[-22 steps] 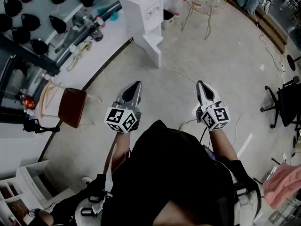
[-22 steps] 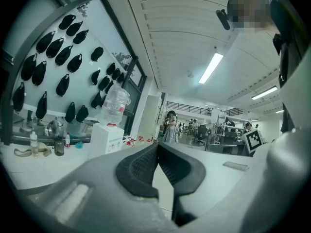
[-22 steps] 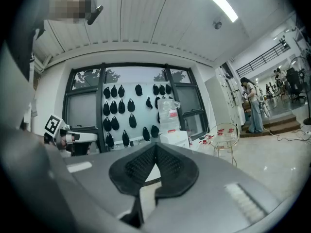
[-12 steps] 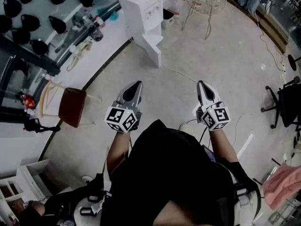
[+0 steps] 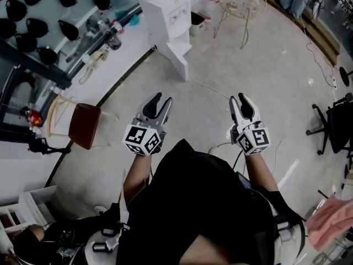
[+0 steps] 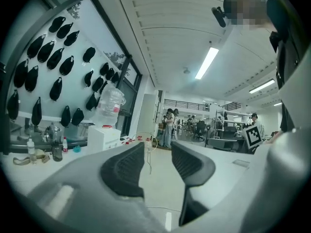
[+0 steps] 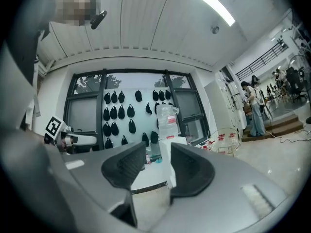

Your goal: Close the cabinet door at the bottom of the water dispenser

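Ahead, the water dispenser (image 5: 165,10) is standing upright, its bottom cabinet door (image 5: 179,58) hanging open, swung outward from its base. Left tongs (image 5: 162,98) and right tongs (image 5: 240,98) are hovering well short of the dispenser, both slightly spread, pinching nothing.

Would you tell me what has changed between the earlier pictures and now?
The left tongs and the right tongs both opened; nothing stands between either pair. Nothing was taken hold of. Both stay level, well short of the water dispenser, whose cabinet door remains open.
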### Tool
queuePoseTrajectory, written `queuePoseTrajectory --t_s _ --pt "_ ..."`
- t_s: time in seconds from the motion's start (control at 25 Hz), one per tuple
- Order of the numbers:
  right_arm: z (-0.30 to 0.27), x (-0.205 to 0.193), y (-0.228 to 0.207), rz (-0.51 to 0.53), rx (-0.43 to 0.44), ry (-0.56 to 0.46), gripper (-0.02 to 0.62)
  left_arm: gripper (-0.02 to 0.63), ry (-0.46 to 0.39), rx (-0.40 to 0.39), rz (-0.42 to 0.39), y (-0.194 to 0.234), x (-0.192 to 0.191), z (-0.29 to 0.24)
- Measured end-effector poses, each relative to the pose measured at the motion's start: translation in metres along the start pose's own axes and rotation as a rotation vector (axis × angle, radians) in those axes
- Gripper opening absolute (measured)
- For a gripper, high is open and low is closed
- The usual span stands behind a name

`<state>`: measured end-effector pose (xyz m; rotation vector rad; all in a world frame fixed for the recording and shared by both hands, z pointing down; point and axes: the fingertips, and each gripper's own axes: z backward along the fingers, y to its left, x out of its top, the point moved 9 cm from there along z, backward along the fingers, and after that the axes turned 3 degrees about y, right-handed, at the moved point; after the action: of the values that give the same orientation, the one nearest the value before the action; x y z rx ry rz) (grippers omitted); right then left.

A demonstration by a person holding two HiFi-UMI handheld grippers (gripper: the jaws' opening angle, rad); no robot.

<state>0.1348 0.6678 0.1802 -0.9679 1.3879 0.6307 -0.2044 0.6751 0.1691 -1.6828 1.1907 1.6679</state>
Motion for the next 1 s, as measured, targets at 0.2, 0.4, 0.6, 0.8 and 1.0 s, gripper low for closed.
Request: queuePoseTrajectory --t_s 0.2,0.4,0.6,0.8,1.0 --pt "0.005 0.011 -0.017 -0.001 0.0 -0.036 0.308 0.387 -0.027 0.075 -0.015 -0.013 0.003 -0.012" --pt "0.018 0.02 -0.041 -0.012 0.029 -0.035 0.362 0.419 -0.038 0.11 -0.001 -0.033 0.003 -0.028" --pt "0.032 0.028 -0.073 -0.027 0.056 -0.015 0.362 0.419 -0.028 0.141 0.016 -0.061 -0.002 -0.044" --pt "0.041 0.029 -0.101 -0.021 0.079 -0.001 0.362 0.419 -0.025 0.163 0.026 -0.088 -0.009 -0.054" --pt "0.031 0.025 -0.112 -0.042 0.084 0.013 0.362 0.419 -0.008 0.174 0.03 -0.089 -0.014 -0.06"
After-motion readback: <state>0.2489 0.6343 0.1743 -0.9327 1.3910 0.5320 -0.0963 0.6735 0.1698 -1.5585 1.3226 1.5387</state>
